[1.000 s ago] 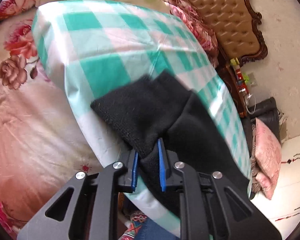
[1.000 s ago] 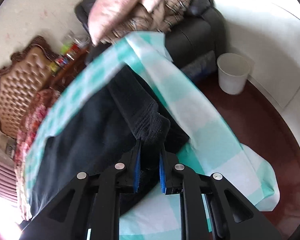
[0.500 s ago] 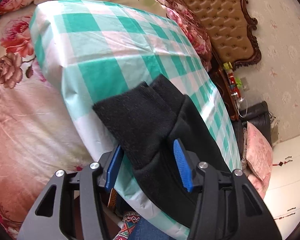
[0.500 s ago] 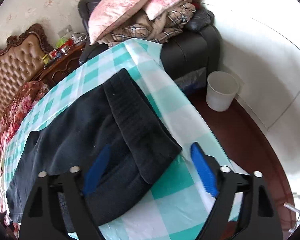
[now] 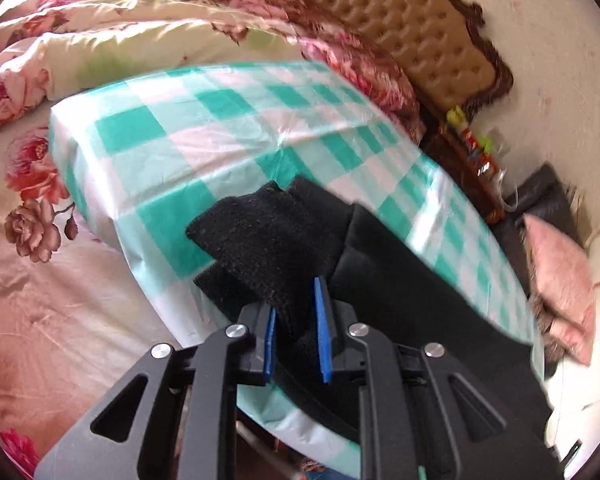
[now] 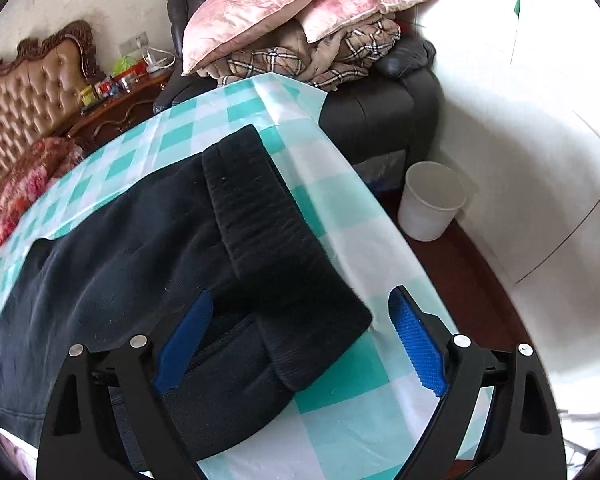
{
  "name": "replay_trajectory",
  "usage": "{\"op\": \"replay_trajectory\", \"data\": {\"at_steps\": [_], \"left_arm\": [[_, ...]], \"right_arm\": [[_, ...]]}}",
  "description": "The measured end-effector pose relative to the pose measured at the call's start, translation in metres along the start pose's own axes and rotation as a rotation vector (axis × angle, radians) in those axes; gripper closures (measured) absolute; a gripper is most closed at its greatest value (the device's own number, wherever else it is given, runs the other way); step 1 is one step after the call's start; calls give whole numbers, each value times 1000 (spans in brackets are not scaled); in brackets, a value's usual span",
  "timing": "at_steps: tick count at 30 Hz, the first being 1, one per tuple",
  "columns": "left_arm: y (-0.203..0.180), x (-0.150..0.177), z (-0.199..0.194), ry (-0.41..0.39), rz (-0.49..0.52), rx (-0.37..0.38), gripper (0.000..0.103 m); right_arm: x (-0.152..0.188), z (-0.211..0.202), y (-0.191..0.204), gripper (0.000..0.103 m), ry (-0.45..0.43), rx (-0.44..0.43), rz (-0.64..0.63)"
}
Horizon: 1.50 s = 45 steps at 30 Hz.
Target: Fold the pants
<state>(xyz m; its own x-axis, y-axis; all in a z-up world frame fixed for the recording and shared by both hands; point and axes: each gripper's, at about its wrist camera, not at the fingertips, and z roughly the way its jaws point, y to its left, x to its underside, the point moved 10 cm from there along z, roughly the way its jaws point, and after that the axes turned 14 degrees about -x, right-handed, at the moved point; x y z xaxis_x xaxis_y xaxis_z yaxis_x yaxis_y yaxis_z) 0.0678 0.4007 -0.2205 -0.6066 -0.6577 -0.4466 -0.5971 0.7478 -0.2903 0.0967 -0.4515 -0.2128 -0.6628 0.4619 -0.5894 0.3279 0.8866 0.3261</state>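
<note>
Left gripper (image 5: 297, 330) pinching pants (image 5: 276, 240); white bin (image 6: 432, 200) beside checked cloth (image 6: 340, 216).

Left gripper (image 5: 296, 328) fingers pinched nearly together — right gripper (image 6: 300, 340) fingers spread wide.

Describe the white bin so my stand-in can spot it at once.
Find the black sofa piled with pink pillows. On the dark floor beside it, against the white wall, stands the bin. It is a plain white open-topped tub, the only container on the floor.
</note>
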Motion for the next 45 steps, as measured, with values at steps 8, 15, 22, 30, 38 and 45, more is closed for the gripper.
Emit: {"op": "replay_trajectory", "data": {"at_steps": [8, 15, 22, 30, 38, 45], "left_arm": [[16, 10, 8, 67, -55, 55, 58], [4, 9, 1, 5, -21, 31, 85], [10, 11, 5, 37, -25, 21, 76], [9, 11, 7, 45, -29, 0, 69], [29, -10, -12, -74, -61, -140, 56], [-29, -20, -33, -247, 221, -138, 58]], "right_arm": [[2, -5, 0, 51, -4, -46, 37], [-15, -26, 25, 69, -70, -9, -96], [-5, -9, 4, 65, -18, 82, -109], [-30, -36, 1, 23, -166, 173, -117], [-33, -30, -13, 21, -137, 424, -180], [-60, -55, 102, 18, -239, 123, -269]]}}
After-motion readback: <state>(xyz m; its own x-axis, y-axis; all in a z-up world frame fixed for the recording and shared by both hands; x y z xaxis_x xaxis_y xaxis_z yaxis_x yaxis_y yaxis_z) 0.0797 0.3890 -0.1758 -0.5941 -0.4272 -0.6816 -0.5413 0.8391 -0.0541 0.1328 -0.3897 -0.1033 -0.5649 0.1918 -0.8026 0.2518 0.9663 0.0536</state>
